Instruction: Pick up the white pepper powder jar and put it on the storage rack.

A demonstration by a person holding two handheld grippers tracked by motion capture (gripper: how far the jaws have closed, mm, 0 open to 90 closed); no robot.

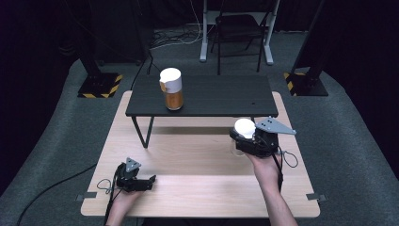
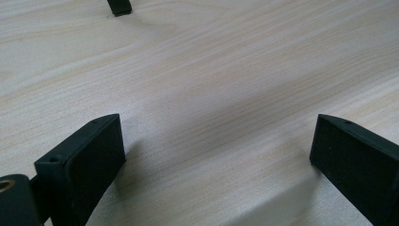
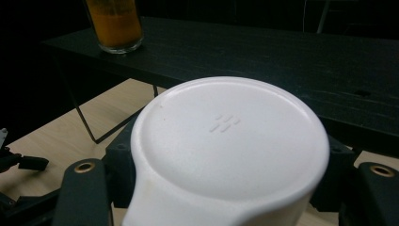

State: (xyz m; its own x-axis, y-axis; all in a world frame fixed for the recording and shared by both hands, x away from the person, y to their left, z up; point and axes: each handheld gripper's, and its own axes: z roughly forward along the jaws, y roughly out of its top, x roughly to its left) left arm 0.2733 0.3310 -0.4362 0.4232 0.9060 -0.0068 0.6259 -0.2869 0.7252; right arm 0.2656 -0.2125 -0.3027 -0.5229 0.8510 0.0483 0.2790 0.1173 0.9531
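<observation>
My right gripper (image 1: 243, 137) is shut on a clear jar with a white lid (image 1: 244, 127), held just above the wooden table (image 1: 188, 160), in front of the right end of a low black shelf (image 1: 211, 101). In the right gripper view the white lid (image 3: 230, 136) sits between the two jaws, close to the camera. A second jar (image 1: 171, 89), white-lidded and holding orange liquid, stands on the left part of the shelf. The same orange jar (image 3: 115, 23) is at the upper left of the right gripper view. My left gripper (image 1: 148, 181) rests open on the table at the near left, with bare wood between its fingers (image 2: 87, 160).
The black shelf stands on thin legs, one foot (image 2: 118, 7) just ahead of the left gripper. Beyond the table are a dark chair (image 1: 240, 28) and two posts on hazard-striped bases (image 1: 99, 84) (image 1: 306, 82). Cables lie on the grey floor.
</observation>
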